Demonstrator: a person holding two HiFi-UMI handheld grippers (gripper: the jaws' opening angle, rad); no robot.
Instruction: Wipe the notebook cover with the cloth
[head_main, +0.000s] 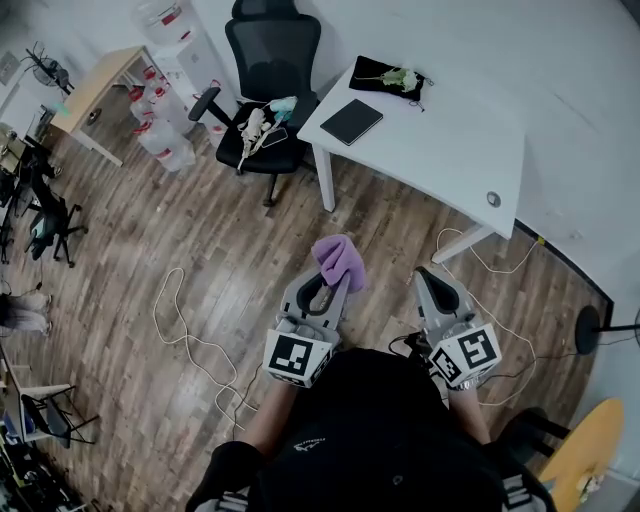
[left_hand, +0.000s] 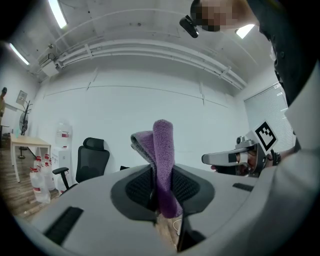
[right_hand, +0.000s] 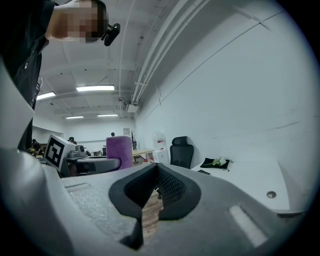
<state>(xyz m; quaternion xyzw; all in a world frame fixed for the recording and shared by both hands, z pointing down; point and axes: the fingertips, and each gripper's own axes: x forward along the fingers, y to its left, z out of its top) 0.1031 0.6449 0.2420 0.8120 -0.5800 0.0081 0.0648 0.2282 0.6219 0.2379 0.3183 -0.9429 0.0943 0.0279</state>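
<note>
A black notebook (head_main: 351, 121) lies near the left corner of the white table (head_main: 440, 150), well ahead of both grippers. My left gripper (head_main: 330, 283) is held over the wooden floor, shut on a purple cloth (head_main: 340, 260) that sticks up from its jaws. In the left gripper view the cloth (left_hand: 162, 155) stands folded between the dark pads of the left gripper (left_hand: 161, 187). My right gripper (head_main: 430, 282) is beside it, shut and empty. In the right gripper view the right gripper (right_hand: 157, 184) shows only a thin slit, and the notebook (right_hand: 203, 172) is a small dark slab far off.
A black bag with flowers (head_main: 390, 78) sits behind the notebook. A black office chair (head_main: 268, 90) with items on its seat stands left of the table. Water bottles (head_main: 165, 140) and a wooden table (head_main: 95, 90) are at the far left. A white cable (head_main: 190, 335) trails on the floor.
</note>
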